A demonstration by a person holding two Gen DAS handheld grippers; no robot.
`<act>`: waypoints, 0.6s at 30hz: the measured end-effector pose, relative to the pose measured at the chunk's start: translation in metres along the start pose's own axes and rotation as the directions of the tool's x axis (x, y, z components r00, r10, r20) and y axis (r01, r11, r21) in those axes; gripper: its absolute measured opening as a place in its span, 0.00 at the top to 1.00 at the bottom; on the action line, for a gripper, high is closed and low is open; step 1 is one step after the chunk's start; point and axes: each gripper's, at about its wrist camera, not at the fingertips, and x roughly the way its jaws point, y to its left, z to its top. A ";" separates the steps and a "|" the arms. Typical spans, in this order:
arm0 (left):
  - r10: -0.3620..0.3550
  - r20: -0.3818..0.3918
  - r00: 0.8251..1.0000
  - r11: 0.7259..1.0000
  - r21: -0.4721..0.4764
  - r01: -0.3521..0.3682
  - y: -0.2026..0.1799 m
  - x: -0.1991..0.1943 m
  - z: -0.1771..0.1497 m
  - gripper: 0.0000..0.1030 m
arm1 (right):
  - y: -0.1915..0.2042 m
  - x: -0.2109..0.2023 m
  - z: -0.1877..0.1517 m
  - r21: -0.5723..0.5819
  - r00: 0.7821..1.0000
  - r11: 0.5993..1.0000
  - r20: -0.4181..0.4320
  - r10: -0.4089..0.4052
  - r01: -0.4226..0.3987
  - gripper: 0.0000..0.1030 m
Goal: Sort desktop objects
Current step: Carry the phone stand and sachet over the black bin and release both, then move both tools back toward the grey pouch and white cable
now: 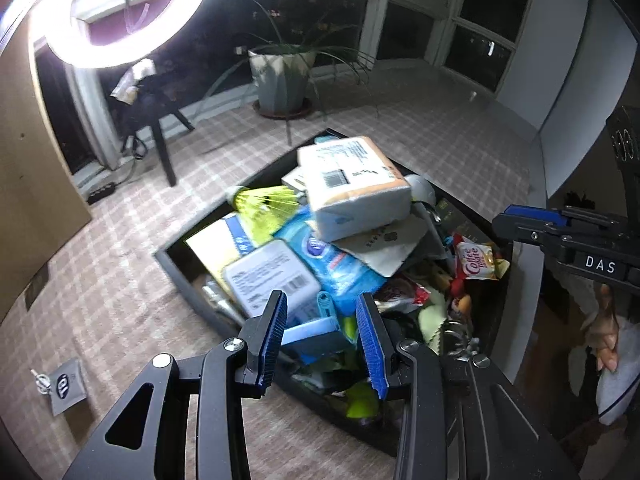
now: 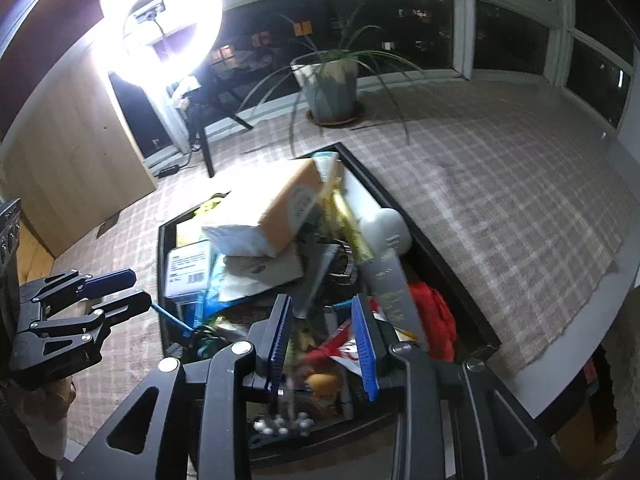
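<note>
Right, the left gripper [image 1: 322, 334] is poised over the near end of the black tray [image 1: 188, 284], fingers [image 1: 276, 328] spread apart and holding nothing, a light-blue flat thing just beyond their tips. Over on the other side the right gripper [image 2: 324, 340] hangs above its own near corner of the tray, jaws parted too, empty, with a red-and-white wrapper [image 2: 344, 350] and something orange showing between them.

And what a heap to sort! A tissue pack [image 1: 354, 184] sits tilted on top of the pile, leaning on a blue wipes pouch [image 1: 332, 264], with a yellow shuttlecock [image 1: 266, 210] beside it and a Coffee-mate sachet [image 1: 478, 262] down near the right rim.

Danger here, I'd say: pull anything from low in the stack and that tissue pack could slide off and tumble over the tray wall. The sachets look slippery and thin, easy to pinch two at once. Both grippers work the same tray, close together, so a crossing reach could knock them.

Room, though, there's plenty: checked tablecloth [image 2: 500, 200] lies bare to the right of the tray as far as the table edge, and on the left only a grey packet [image 1: 66, 384] lies well apart from the tray. A potted plant [image 1: 282, 76] stands beyond the far end
</note>
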 end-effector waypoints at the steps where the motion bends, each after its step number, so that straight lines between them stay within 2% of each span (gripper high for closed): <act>1: 0.006 0.005 1.000 1.000 -0.006 -0.006 0.004 -0.004 -0.001 0.62 | 0.006 0.000 0.001 -0.010 1.000 1.000 0.001 0.004 -0.004 0.73; 4: 0.017 0.014 1.000 1.000 -0.025 -0.017 0.015 -0.012 -0.005 0.62 | 0.023 0.002 0.004 -0.033 1.000 0.999 0.003 0.024 -0.024 0.72; 6: 0.030 0.018 0.999 0.999 -0.041 -0.029 0.026 -0.019 -0.009 0.62 | 0.035 0.003 0.006 -0.052 0.999 0.998 0.003 0.039 -0.039 0.67; 11: 0.066 0.024 0.998 0.994 -0.089 -0.063 0.055 -0.033 -0.020 0.62 | 0.067 0.011 0.012 -0.099 0.997 0.992 -0.007 0.074 -0.074 0.67; 18: 0.167 -0.021 0.986 0.962 -0.216 -0.168 0.134 -0.054 -0.061 0.61 | 0.115 0.026 0.019 -0.165 0.991 0.977 -0.033 0.131 -0.135 0.67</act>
